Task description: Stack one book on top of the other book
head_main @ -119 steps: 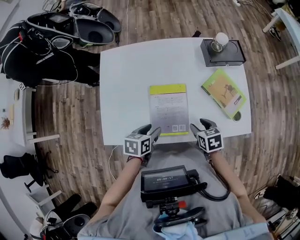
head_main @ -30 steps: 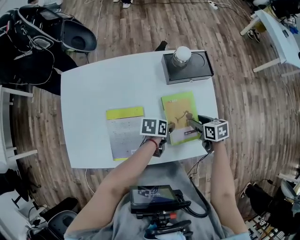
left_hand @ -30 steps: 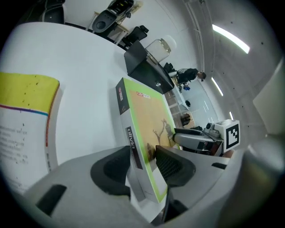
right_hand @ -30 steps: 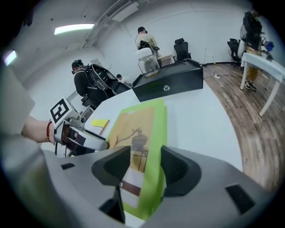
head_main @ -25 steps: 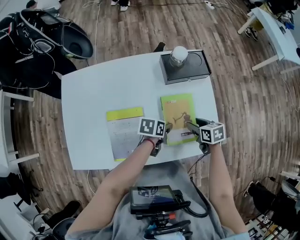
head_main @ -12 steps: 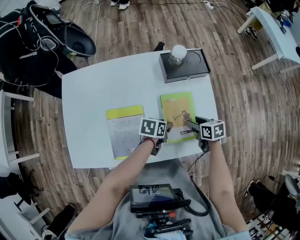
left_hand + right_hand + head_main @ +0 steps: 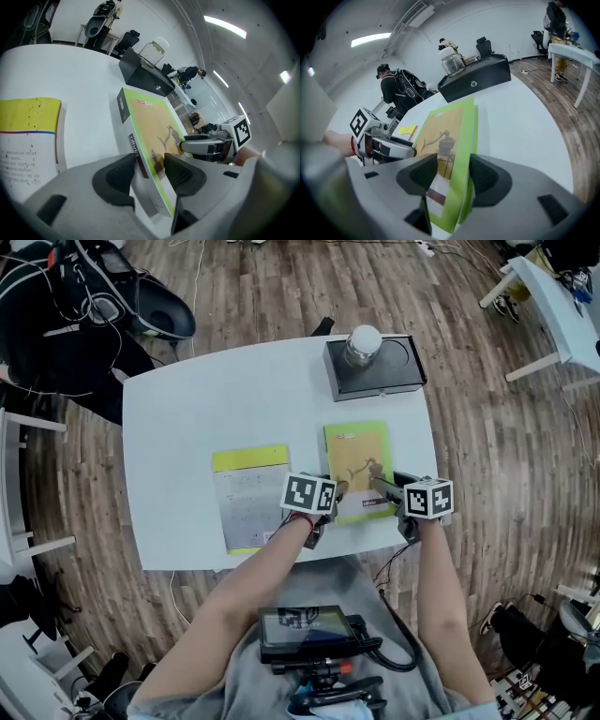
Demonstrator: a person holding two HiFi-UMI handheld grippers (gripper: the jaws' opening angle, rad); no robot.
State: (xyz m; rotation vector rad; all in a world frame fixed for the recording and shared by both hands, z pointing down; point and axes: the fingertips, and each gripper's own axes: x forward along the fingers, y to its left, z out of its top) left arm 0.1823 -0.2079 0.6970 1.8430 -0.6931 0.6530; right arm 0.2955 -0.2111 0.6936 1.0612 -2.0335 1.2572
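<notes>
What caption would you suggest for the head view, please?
The left claw and right claw clamp a green-covered paperback book beside a yellow-and-white paper book.

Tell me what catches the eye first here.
A green book, at the right of the white table, is clamped from both sides by the left gripper and right gripper. To its left lies a yellow-topped book; behind, a glass jar sits on a black box.
</notes>
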